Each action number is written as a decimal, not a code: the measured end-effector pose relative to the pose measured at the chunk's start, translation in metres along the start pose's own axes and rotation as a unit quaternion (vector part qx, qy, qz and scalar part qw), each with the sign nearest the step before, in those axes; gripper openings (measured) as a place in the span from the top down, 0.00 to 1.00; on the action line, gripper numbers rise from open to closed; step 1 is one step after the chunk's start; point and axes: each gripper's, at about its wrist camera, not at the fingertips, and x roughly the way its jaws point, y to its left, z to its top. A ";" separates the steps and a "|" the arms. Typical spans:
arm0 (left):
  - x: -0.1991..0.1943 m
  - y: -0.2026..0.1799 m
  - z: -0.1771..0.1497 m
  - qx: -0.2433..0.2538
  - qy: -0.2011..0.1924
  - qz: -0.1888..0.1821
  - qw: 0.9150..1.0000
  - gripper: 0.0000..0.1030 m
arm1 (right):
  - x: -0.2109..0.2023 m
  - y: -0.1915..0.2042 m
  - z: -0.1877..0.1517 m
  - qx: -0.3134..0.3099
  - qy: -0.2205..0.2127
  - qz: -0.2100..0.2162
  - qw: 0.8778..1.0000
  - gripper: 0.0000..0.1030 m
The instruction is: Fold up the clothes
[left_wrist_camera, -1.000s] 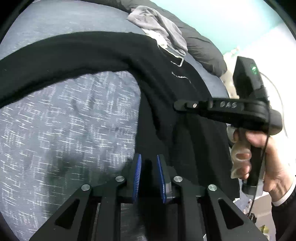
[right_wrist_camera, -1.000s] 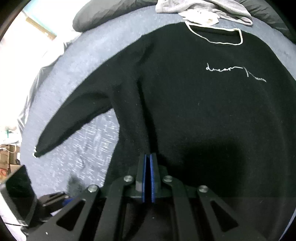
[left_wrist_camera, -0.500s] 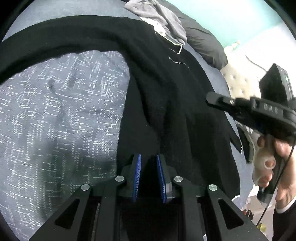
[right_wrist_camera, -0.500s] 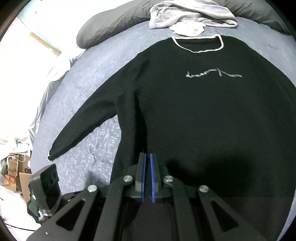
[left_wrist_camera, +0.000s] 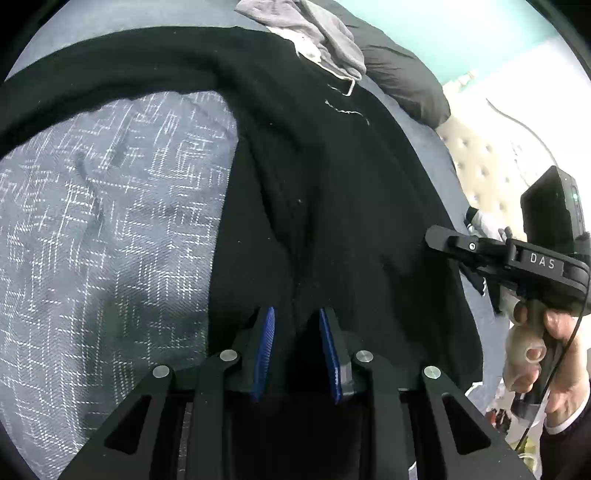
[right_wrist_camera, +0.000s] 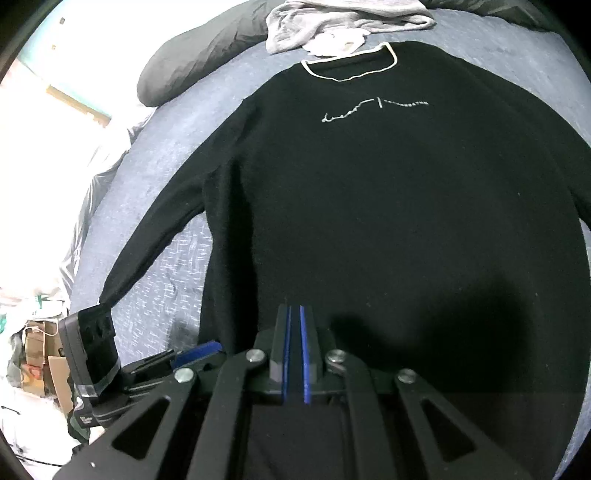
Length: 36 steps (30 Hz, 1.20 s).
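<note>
A black sweater (right_wrist_camera: 369, 192) with a white collar trim and white script on the chest lies spread flat on a grey-blue bed (right_wrist_camera: 162, 273), sleeves out to the sides. It also shows in the left wrist view (left_wrist_camera: 332, 206). My left gripper (left_wrist_camera: 296, 317) is shut on the sweater's bottom hem, with black cloth bunched between its blue pads. My right gripper (right_wrist_camera: 294, 314) is shut on the hem further along, its pads nearly touching. The right gripper shows in the left wrist view (left_wrist_camera: 480, 251), held in a hand at the bed's edge.
A grey garment (right_wrist_camera: 332, 18) and a white cloth lie heaped beyond the collar. A dark pillow (right_wrist_camera: 195, 55) lies at the head of the bed. Boxes and clutter (right_wrist_camera: 37, 350) stand on the floor beside the bed. A tufted headboard (left_wrist_camera: 480, 173) is at the right.
Both grippers have pulled back toward the foot of the bed with the hem, drawing the sweater flatter and straighter. The right gripper has moved out to the bed's edge in the left wrist view.
</note>
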 end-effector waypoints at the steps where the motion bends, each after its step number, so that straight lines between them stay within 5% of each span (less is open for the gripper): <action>1: 0.001 0.000 0.000 0.001 0.001 -0.001 1.000 0.81 | -0.001 0.000 0.000 0.000 -0.001 0.000 1.000 0.96; 5: 0.005 0.003 -0.001 -0.008 0.004 -0.010 1.000 0.93 | 0.000 0.002 -0.001 -0.001 -0.002 0.002 1.000 0.96; 25: -0.101 0.029 -0.011 -0.035 -0.093 -0.001 0.995 0.99 | -0.003 0.026 -0.005 -0.013 -0.004 0.013 1.000 0.96; 33: -0.085 0.069 -0.015 -0.101 -0.059 -0.011 0.993 1.00 | 0.000 0.043 -0.005 -0.020 0.002 0.025 0.999 0.96; 36: -0.083 0.060 -0.015 -0.088 -0.046 -0.035 0.994 1.00 | -0.002 0.042 -0.006 -0.022 0.004 0.022 0.999 0.96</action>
